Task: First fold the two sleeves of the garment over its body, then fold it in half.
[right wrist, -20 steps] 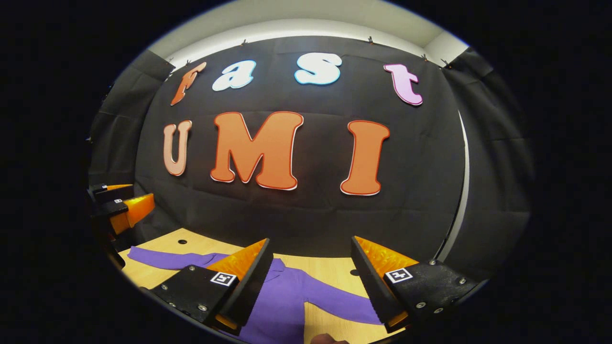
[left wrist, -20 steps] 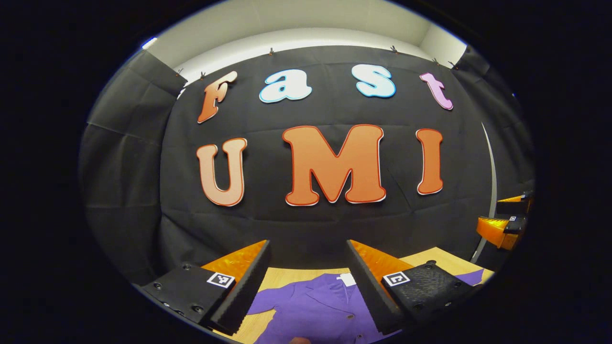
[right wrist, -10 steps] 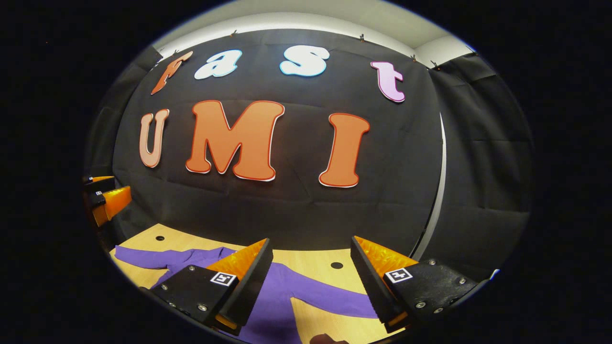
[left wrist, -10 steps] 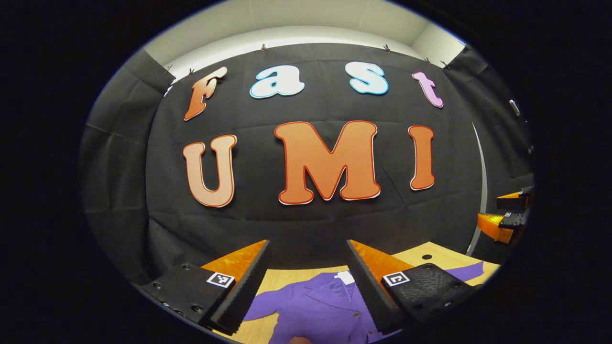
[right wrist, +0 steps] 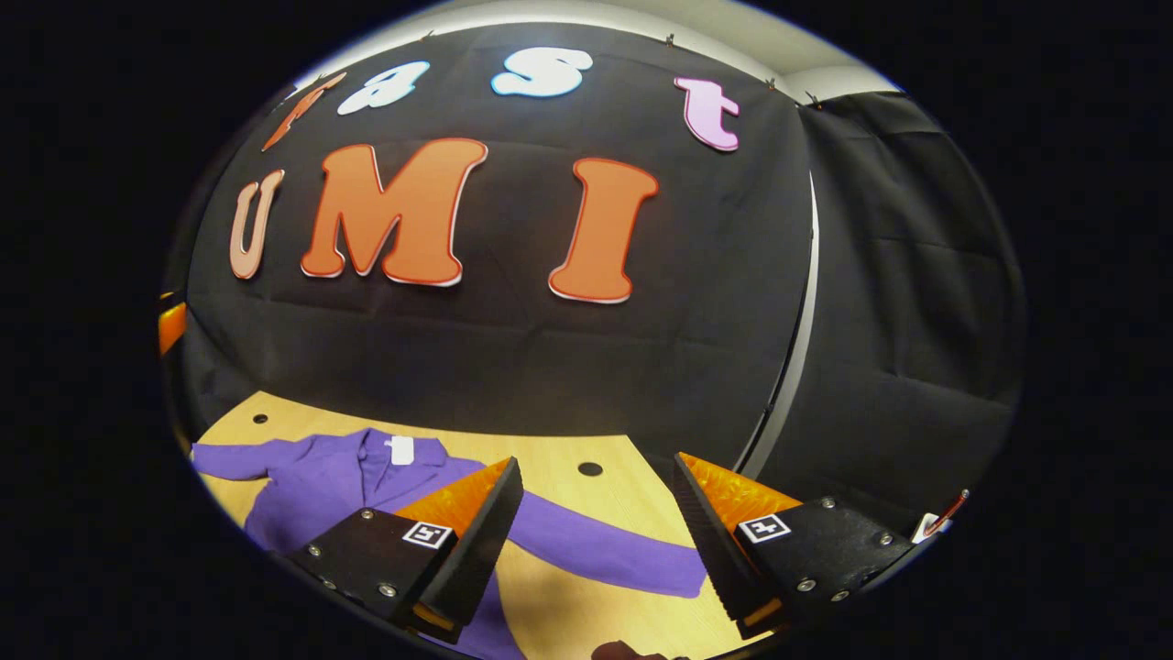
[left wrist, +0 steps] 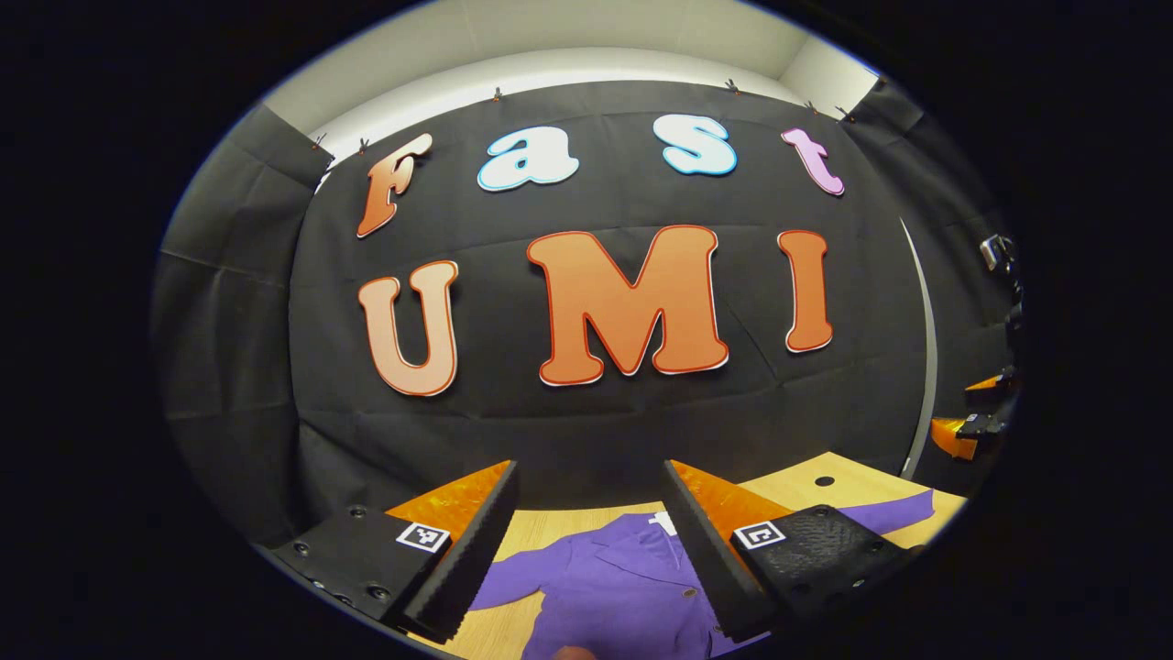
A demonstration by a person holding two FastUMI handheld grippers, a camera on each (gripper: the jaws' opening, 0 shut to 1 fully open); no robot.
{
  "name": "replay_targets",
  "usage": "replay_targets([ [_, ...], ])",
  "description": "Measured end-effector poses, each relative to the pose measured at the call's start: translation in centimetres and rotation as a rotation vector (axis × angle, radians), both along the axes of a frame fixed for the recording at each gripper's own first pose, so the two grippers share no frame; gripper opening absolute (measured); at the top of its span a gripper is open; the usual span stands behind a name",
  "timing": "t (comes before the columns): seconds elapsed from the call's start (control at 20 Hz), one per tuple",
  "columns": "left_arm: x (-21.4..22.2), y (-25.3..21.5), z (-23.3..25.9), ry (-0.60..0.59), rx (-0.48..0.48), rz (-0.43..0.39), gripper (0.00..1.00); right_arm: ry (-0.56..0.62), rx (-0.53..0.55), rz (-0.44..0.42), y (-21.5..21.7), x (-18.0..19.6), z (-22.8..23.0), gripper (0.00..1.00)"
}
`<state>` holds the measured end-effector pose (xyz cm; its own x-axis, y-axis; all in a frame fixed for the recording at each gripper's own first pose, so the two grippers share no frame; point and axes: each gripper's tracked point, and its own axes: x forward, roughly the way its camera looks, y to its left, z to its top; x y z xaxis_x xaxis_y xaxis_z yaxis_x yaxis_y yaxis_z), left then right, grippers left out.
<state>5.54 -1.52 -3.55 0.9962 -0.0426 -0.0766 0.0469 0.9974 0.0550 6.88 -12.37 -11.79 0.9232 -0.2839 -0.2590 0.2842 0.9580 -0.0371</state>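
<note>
A purple garment point(left wrist: 605, 582) with a collar and a small white tag lies flat on the wooden table point(left wrist: 806, 490). My left gripper point(left wrist: 586, 541) hangs open above its collar and chest. In the right gripper view the garment point(right wrist: 321, 481) spreads to the left, and its right sleeve point(right wrist: 605, 550) runs out across the table. My right gripper point(right wrist: 596, 541) stands open above that sleeve, with nothing between its fingers. The other sleeve point(left wrist: 893, 509) reaches toward the right in the left gripper view, where the right gripper point(left wrist: 971, 426) shows at the far right edge.
The wooden table point(right wrist: 586, 449) has small round holes point(right wrist: 590, 469) and ends at the black cloth wall behind. A pale vertical strip point(right wrist: 797, 330) marks the booth's corner on the right. The tabletop beyond the sleeve is bare wood.
The right gripper has swung to the right and tilted down, so the garment's collar and right sleeve now show more fully. The left gripper has barely shifted.
</note>
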Motion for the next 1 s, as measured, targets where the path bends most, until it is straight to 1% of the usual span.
replay_targets([
  [0.15, -0.5, -0.6, 0.0, 0.014, 0.007, 0.004, 0.96, 0.105, 0.034, -0.027, -2.6, -0.3, -3.6, 0.98],
  [0.25, -0.6, -1.1, -0.4, 0.027, 0.013, 0.009, 0.96, 0.175, 0.018, -0.059, -4.8, -0.7, -5.6, 0.98],
  [0.3, -0.9, -1.4, -0.6, 0.035, 0.015, 0.012, 0.96, 0.205, 0.013, -0.057, -5.6, -0.7, -6.7, 0.98],
  [0.4, -1.2, -2.0, -1.0, 0.048, 0.016, 0.013, 0.96, 0.284, 0.009, -0.033, -6.3, -0.4, -8.9, 0.98],
  [0.45, -1.3, -2.3, -0.9, 0.053, 0.019, 0.012, 1.00, 0.323, 0.008, -0.017, -6.8, -0.2, -9.9, 0.98],
  [0.5, -1.4, -2.5, -1.0, 0.058, 0.025, 0.015, 0.96, 0.360, 0.008, -0.004, -7.5, -0.1, -11.0, 0.98],
  [0.7, -2.1, -3.4, -1.2, 0.071, 0.047, 0.024, 0.96, 0.494, 0.022, 0.061, -8.9, 0.8, -14.8, 0.98],
  [0.75, -2.2, -3.7, -1.2, 0.077, 0.053, 0.028, 1.00, 0.528, 0.025, 0.073, -9.4, 1.0, -15.8, 0.98],
  [0.8, -2.5, -3.8, -1.4, 0.084, 0.059, 0.034, 0.96, 0.558, 0.035, 0.084, -9.8, 1.3, -16.7, 0.99],
  [0.85, -2.6, -4.0, -1.6, 0.091, 0.061, 0.040, 1.00, 0.586, 0.051, 0.094, -10.0, 1.7, -17.4, 0.98],
  [0.9, -2.7, -4.2, -1.9, 0.100, 0.061, 0.045, 0.97, 0.614, 0.070, 0.103, -10.5, 1.8, -18.3, 0.98],
  [0.95, -2.8, -4.4, -2.1, 0.111, 0.060, 0.049, 1.00, 0.647, 0.089, 0.108, -10.9, 2.1, -19.1, 0.99],
  [1.0, -2.9, -4.6, -2.5, 0.120, 0.062, 0.052, 1.00, 0.683, 0.111, 0.118, -11.3, 2.0, -20.1, 0.98],
])
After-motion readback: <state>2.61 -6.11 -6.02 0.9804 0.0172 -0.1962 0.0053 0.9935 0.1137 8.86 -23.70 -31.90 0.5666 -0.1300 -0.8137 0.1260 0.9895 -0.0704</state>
